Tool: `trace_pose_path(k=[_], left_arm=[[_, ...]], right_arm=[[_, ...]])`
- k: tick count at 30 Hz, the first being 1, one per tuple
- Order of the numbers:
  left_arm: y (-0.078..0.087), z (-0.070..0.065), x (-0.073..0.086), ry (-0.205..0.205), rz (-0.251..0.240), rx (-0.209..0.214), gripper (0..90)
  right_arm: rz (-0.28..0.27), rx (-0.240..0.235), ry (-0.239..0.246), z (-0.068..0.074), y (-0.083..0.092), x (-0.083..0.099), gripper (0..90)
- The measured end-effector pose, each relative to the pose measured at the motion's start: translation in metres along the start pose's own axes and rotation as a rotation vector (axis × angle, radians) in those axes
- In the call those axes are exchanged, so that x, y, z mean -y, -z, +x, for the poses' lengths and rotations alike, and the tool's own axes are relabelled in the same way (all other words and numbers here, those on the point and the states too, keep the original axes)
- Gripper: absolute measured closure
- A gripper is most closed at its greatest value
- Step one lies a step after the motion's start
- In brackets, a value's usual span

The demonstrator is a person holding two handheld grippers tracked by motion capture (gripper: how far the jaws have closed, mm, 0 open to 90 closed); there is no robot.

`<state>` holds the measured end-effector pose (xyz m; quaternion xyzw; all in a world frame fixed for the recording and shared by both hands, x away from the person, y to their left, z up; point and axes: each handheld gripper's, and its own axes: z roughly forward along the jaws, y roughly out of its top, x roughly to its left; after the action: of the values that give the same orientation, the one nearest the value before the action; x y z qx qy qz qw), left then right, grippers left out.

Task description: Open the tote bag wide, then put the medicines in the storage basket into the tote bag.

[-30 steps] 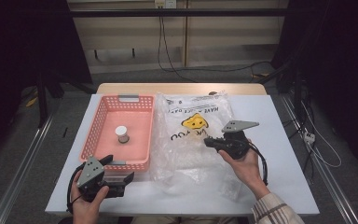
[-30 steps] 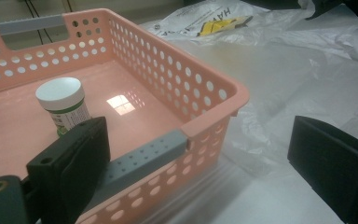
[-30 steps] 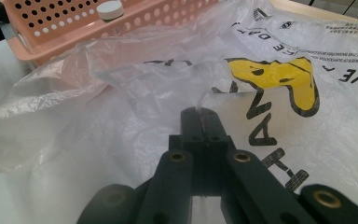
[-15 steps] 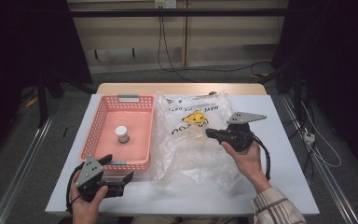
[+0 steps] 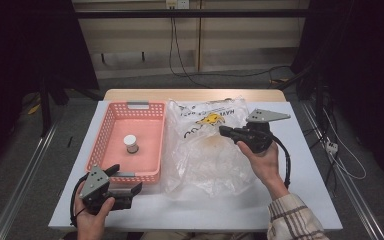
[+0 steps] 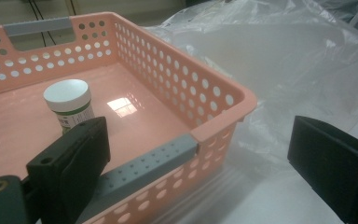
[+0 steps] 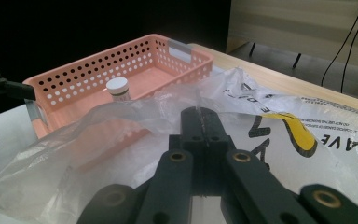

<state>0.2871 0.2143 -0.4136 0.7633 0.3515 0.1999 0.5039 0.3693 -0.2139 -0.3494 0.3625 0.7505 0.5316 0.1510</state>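
Bag [image 5: 205, 150] pinched in right gripper [image 5: 223, 131] jaws, lifted off bench [image 5: 300, 195]; left gripper [image 5: 132, 188] jaws apart beside basket [image 5: 111, 122].

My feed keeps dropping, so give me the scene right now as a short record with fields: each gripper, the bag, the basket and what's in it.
right gripper: shut on a fold of the plastic bag, holding it lifted off the table
left gripper: open, holding nothing, by the basket's near corner
plastic bag: clear, printed in black and yellow, lying on the white table right of the basket
basket: pink, perforated, grey handles
in basket: one small white-lidded jar, upright
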Motion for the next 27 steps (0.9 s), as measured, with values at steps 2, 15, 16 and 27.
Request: trace_pose_path(k=[2,15,16,27], left_arm=[[0.000,0.000,0.000,0.004,0.002,-0.001,5.5],[0.005,0.006,-0.008,0.012,0.027,-0.008,5.5],[0.005,0.006,-0.010,0.006,0.032,0.000,5.5],[-0.003,0.017,-0.029,0.005,0.106,0.032,8.0]], right_arm=[[-0.004,-0.002,-0.001,0.000,0.001,0.001,90.0],[0.002,-0.016,-0.016,-0.005,-0.002,0.004,90.0],[0.002,-0.016,-0.016,-0.005,-0.002,0.004,90.0],[0.014,-0.026,-0.011,-0.002,-0.004,0.006,90.0]])
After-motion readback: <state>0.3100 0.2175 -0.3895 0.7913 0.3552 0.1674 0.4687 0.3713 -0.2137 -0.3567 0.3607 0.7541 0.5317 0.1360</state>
